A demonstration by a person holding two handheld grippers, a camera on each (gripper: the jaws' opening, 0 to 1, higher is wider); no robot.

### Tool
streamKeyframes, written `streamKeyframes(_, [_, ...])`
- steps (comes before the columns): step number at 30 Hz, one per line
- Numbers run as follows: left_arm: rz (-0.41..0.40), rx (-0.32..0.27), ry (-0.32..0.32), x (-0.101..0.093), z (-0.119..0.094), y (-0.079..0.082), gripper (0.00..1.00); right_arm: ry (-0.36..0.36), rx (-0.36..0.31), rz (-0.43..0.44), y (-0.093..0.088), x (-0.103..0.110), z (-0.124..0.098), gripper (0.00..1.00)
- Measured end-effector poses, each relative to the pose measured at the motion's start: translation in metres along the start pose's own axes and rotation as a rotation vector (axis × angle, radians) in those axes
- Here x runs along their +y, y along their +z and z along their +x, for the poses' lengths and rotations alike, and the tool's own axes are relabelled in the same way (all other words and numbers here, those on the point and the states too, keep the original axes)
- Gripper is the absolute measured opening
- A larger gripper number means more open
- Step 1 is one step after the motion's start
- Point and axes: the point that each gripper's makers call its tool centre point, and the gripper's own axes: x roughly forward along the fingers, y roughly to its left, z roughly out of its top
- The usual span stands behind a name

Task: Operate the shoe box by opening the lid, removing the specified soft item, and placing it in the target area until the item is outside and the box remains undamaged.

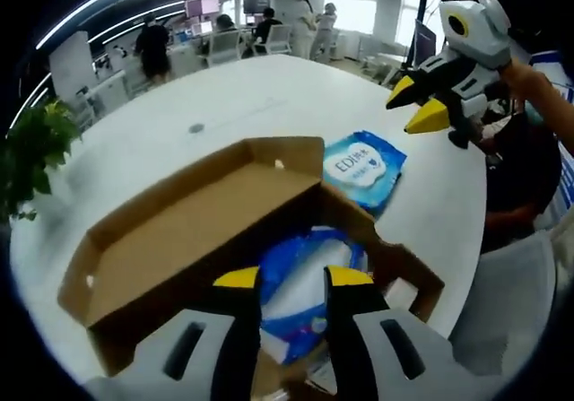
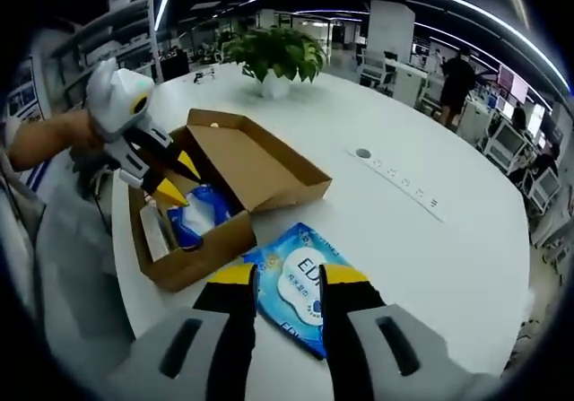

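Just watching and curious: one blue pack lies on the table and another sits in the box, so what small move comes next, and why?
Probably lower the left tool onto the blue pack in the box and close. The lid is already open, that tool hangs open just above it, and the pack on the table lies free under the open right tool.

Box wall [image 2: 193, 248] hides most of the inner blue pack [image 2: 199, 214]

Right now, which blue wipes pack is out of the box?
The blue wipes pack lying on the white table beside the shoe box; the other pack sits inside it.
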Motion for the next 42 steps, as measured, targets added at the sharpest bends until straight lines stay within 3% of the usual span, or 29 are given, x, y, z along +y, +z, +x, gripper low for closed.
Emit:
streamKeyframes(16, [-0.129, 0.027, 0.058, 0.016, 0.003, -0.034, 0.22, 0.104, 0.031, -0.144, 0.014, 0.047, 0.036, 0.23])
streamKeyframes(26, [-0.216, 0.016, 0.092, 0.028, 0.014, -0.036, 0.15, 0.154, 0.051, -0.208, 0.022, 0.07, 0.066, 0.2])
streamKeyframes(31, [-0.213, 0.03, 0.109, 0.032, 0.016, -0.039, 0.06, 0.162, 0.056, -0.23, 0.025, 0.075, 0.08, 0.19])
streamKeyframes(42, [-0.222, 0.047, 0.103, 0.035, 0.014, -0.043, 0.0, 0.173, 0.124, -0.278, 0.017, 0.086, 0.114, 0.16])
